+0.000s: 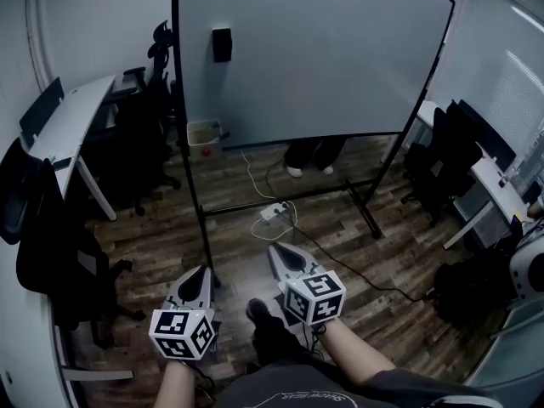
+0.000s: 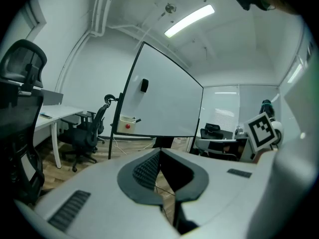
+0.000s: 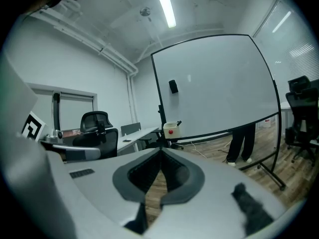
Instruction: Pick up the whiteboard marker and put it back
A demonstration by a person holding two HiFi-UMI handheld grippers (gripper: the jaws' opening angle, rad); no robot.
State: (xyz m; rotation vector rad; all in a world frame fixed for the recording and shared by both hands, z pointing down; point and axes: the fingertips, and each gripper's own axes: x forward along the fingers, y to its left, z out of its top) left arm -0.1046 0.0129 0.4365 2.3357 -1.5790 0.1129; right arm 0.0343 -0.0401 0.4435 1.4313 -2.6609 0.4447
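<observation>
A large whiteboard (image 1: pixel 314 58) on a black wheeled stand fills the room's middle. On its left side hangs a black eraser (image 1: pixel 222 45). At its lower left corner sits a small cream box (image 1: pixel 204 132) with a red dot. In the gripper views a dark marker (image 3: pixel 178 123) sticks out of this box (image 2: pixel 128 123). My left gripper (image 1: pixel 204 269) and right gripper (image 1: pixel 274 248) hover low over the floor, well short of the board. Both point toward it. Each has its jaws shut with nothing between them, as the left gripper (image 2: pixel 159 151) and right gripper (image 3: pixel 162 150) show.
A person's legs (image 1: pixel 310 155) stand behind the whiteboard. A power strip (image 1: pixel 273 212) with trailing cables lies on the wood floor under it. A white desk (image 1: pixel 72 121) and black chairs (image 1: pixel 144 134) line the left. More chairs and a desk (image 1: pixel 489 177) stand at the right.
</observation>
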